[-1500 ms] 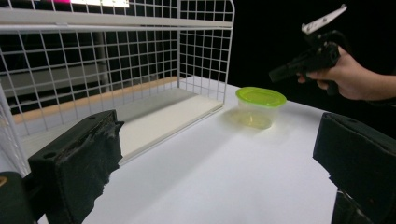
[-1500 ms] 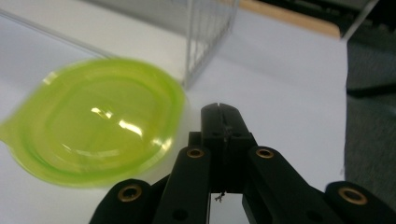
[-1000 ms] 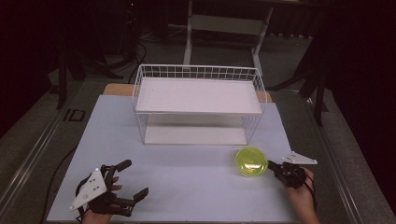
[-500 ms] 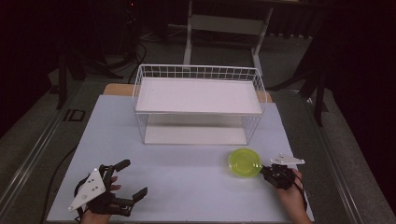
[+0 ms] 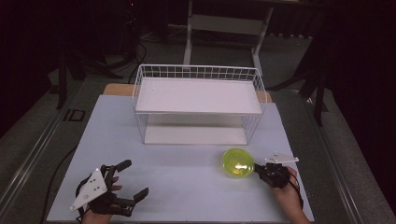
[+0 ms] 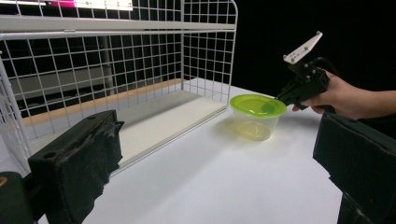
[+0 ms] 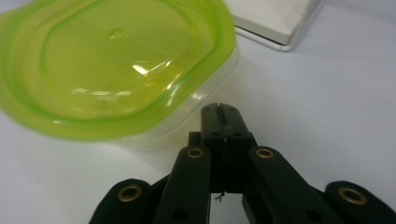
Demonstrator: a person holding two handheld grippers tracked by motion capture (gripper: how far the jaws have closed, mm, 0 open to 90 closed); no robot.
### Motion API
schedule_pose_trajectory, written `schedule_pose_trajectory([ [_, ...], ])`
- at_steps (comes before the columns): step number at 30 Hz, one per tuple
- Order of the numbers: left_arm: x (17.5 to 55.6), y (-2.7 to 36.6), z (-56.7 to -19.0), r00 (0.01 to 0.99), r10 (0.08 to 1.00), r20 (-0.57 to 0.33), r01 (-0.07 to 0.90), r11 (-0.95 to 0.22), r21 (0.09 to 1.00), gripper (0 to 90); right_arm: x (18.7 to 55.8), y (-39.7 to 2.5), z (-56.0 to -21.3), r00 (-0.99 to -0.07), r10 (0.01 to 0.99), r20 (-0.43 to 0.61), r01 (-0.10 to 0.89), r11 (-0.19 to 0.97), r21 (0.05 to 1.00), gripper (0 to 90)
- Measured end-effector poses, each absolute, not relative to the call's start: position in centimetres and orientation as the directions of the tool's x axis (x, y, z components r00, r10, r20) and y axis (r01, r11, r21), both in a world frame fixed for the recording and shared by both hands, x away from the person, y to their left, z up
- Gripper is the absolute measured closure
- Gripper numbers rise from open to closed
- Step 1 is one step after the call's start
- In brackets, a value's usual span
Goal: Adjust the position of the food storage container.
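If the right gripper (image 7: 219,112), jaws together, nudges the lime-lidded clear plastic tub (image 7: 116,70) at upper left, it may skid; left gripper (image 5: 126,186) gapes.

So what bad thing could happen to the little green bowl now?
The tub with the green lid sits loose on the smooth table, and the right gripper is shut, its tip right at the tub's side. A shut gripper can only push, so the light-looking tub might skid or tip. If pushed on, it could bump the wire rack just beyond it. The left gripper is open and far off, so it probably couldn't steady the tub.
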State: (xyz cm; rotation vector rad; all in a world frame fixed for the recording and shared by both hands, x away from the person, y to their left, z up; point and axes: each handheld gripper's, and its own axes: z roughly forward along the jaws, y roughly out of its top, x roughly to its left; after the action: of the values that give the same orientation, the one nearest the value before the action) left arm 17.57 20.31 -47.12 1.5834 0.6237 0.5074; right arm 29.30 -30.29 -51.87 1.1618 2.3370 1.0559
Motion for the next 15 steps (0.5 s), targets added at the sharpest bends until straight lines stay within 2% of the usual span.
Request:
schedule_pose_trajectory([
  [15, 17.5, 20.5, -47.1, 0.754, 0.655, -0.04, 0.097, -0.052, 0.994, 1.6, 30.3, -27.5, -52.7, -0.651, 0.756, 0.07, 0.557, 0.412, 0.722, 90.0],
])
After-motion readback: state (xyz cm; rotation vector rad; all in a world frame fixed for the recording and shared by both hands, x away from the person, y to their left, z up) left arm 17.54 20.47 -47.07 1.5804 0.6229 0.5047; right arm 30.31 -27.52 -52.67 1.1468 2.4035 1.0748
